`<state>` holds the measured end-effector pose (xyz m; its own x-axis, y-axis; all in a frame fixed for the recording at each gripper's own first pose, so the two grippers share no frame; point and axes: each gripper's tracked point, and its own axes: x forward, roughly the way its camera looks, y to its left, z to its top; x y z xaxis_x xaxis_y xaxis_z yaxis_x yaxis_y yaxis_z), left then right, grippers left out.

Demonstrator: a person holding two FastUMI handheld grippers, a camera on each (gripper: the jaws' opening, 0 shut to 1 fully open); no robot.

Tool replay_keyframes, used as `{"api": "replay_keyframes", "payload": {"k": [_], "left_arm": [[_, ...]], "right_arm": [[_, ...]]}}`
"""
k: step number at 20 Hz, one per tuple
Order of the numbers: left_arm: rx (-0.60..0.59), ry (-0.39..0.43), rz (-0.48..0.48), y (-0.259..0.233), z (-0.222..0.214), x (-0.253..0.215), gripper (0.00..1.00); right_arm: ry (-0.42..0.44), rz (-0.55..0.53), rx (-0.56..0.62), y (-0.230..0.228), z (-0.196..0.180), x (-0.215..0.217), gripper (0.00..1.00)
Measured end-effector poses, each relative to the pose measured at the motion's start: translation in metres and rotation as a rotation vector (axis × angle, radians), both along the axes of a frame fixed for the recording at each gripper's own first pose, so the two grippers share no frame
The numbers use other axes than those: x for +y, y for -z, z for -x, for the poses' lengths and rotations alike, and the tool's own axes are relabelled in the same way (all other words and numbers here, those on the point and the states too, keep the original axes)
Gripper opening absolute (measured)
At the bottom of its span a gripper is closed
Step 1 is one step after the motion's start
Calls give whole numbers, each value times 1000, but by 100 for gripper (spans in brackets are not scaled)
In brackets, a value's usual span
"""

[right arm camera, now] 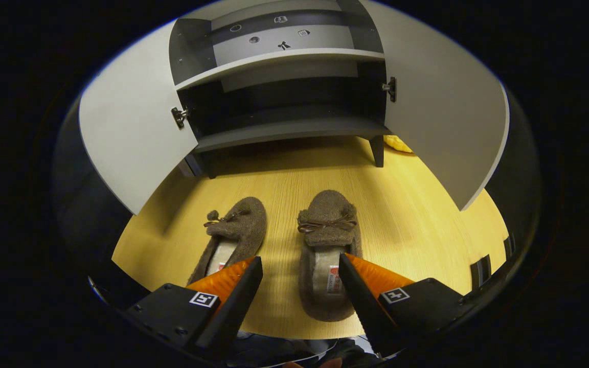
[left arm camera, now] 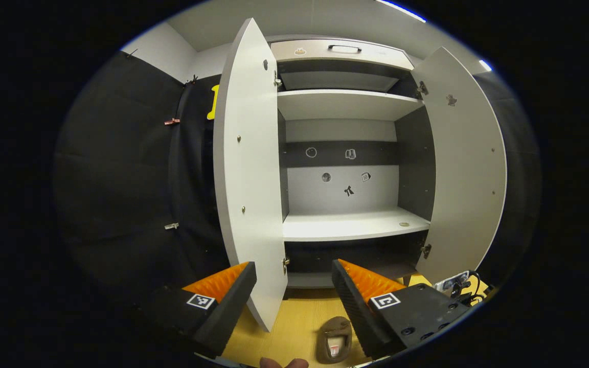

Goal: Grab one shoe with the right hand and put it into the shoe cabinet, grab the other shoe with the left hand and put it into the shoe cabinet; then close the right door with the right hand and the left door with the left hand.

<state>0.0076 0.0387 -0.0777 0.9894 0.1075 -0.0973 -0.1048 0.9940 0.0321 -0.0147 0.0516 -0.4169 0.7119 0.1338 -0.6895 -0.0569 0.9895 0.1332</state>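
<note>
Right tool (right arm camera: 299, 278) hangs open, tilted down over the right slipper (right arm camera: 327, 250); left slipper (right arm camera: 235, 237) beside it on the floor (right arm camera: 417, 225). Left tool (left arm camera: 294, 286) open, level, facing the open cabinet (left arm camera: 345, 225).

Two shoes (right arm camera: 284, 250) before open cabinet (right arm camera: 284, 102)

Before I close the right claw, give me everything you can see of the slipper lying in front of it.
The right-hand slipper is a brown, fuzzy moccasin type with a thin brown bow across the vamp and a pale lining with a small label inside. It lies flat on the wooden floor, toe pointing toward the open shoe cabinet, beside its mate and apart from it. The right claw is open above its heel end; contact can't be judged.
</note>
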Motion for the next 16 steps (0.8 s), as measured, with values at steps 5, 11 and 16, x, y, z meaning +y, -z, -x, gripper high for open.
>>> {"api": "replay_keyframes", "payload": {"k": [5, 11, 16], "left_arm": [[40, 7, -11, 22, -4, 6, 95], [68, 14, -11, 38, -15, 13, 95], [78, 20, -17, 44, -20, 16, 94]], "right_arm": [[3, 9, 16, 33, -29, 2, 98], [48, 42, 34, 67, -60, 5, 78], [95, 53, -1, 65, -69, -3, 24]]}}
